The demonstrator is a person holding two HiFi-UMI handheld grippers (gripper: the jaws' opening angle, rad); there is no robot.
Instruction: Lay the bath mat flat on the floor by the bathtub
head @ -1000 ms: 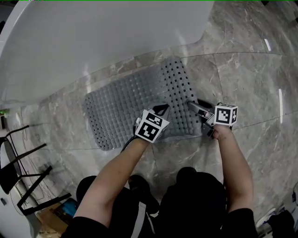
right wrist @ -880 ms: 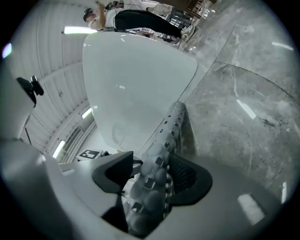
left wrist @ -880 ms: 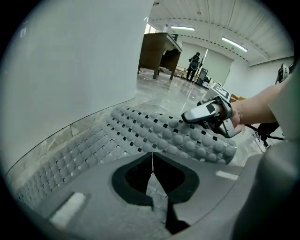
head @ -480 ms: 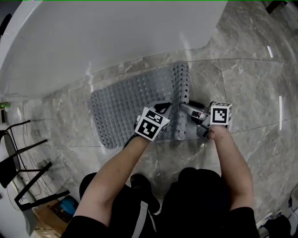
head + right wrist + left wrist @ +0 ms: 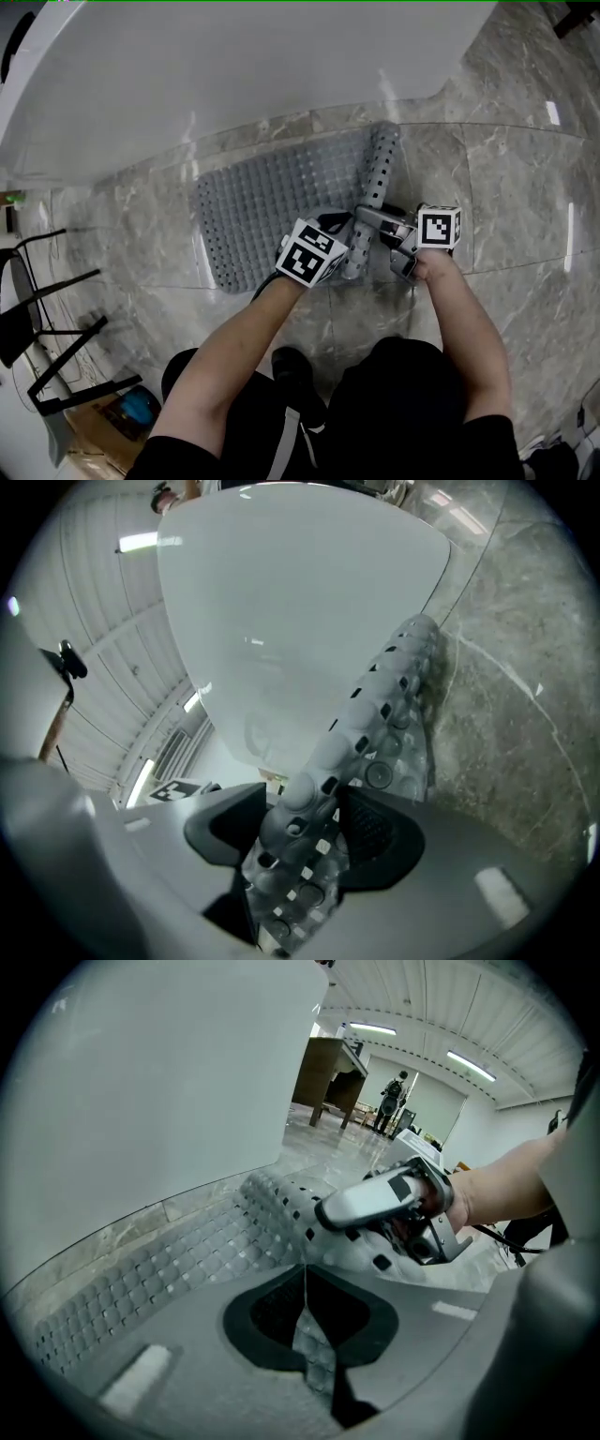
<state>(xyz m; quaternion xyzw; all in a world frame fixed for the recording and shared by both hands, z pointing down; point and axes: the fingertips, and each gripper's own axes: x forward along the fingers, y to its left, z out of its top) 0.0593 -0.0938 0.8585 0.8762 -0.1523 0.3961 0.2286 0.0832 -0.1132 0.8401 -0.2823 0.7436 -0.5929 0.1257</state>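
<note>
We tilt the left gripper [image 5: 330, 223] steeply down, pinched on an edge of the bath mat [image 5: 267, 202]. The right gripper [image 5: 367, 217] lies near level, its jaws just opening wider, pads touching the rolled fold.

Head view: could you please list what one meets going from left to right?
Black frame → flat stretch of bath mat → left tool → right tool, jaws just opened wider with the mat's rolled edge between them → bare marble floor.

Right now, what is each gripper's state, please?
Left gripper: closed on the bath mat.
Right gripper: gripping its rolled edge, jaws just opened slightly wider.
</note>
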